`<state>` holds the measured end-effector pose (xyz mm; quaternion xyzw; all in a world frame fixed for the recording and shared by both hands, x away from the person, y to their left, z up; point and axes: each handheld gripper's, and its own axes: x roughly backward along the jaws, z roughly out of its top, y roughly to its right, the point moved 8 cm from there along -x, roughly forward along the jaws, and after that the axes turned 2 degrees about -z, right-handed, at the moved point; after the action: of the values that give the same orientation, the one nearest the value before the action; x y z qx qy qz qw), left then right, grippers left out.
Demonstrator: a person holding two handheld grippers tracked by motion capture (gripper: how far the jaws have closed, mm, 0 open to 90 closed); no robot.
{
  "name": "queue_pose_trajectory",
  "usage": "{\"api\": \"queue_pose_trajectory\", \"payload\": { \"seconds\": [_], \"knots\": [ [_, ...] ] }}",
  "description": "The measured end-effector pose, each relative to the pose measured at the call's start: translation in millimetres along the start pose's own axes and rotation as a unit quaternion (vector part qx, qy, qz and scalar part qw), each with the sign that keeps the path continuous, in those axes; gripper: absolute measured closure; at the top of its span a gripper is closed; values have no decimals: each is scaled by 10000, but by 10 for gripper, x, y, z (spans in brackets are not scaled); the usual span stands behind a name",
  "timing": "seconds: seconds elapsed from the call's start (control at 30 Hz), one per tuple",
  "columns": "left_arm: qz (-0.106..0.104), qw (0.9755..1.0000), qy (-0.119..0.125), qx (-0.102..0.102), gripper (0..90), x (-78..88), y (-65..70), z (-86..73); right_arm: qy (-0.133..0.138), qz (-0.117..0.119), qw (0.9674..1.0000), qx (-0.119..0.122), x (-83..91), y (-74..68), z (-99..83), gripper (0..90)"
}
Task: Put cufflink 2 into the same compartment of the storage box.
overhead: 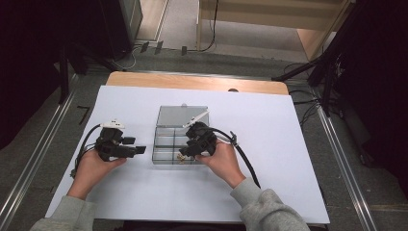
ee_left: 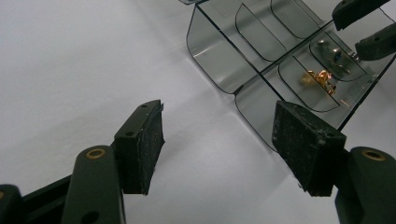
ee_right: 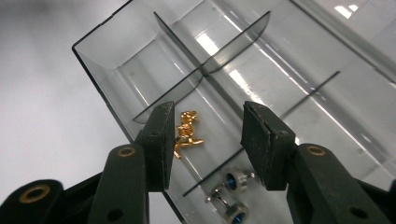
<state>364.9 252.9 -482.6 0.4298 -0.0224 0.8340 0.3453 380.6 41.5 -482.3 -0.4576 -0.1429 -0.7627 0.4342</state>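
A smoky clear compartment box (overhead: 166, 139) stands mid-table with its lid (overhead: 183, 115) laid back. A gold figure-shaped trinket (ee_right: 187, 133) lies in a near compartment of the box (ee_right: 140, 60). In the neighbouring compartment lie two silver cufflinks with blue stones (ee_right: 232, 193). My right gripper (ee_right: 208, 128) hovers open just above them, with nothing between its pads. In the high view my right gripper (overhead: 186, 150) sits over the box's near right corner. My left gripper (overhead: 142, 150) rests open over the white sheet, left of the box (ee_left: 224, 70), and the gold trinket (ee_left: 321, 78) lies beyond it.
A white sheet (overhead: 279, 159) covers most of the wooden table (overhead: 144, 79). Black cables trail from both grippers across the sheet. Dark stands and cables (overhead: 308, 72) sit on the floor beyond the table's far edge.
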Motion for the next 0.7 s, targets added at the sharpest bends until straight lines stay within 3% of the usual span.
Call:
{"api": "queue_pose_trajectory", "payload": {
  "seconds": [0.27, 0.7],
  "knots": [
    [-1, 10000, 2, -3, 349, -3, 7, 0, 100, -24, 9999, -59, 106, 86, -1, 536],
    [-2, 10000, 17, 2, 349, 2, 5, 4, 225, -173, 9990, -356, 317, 382, -147, 526]
  ]
}}
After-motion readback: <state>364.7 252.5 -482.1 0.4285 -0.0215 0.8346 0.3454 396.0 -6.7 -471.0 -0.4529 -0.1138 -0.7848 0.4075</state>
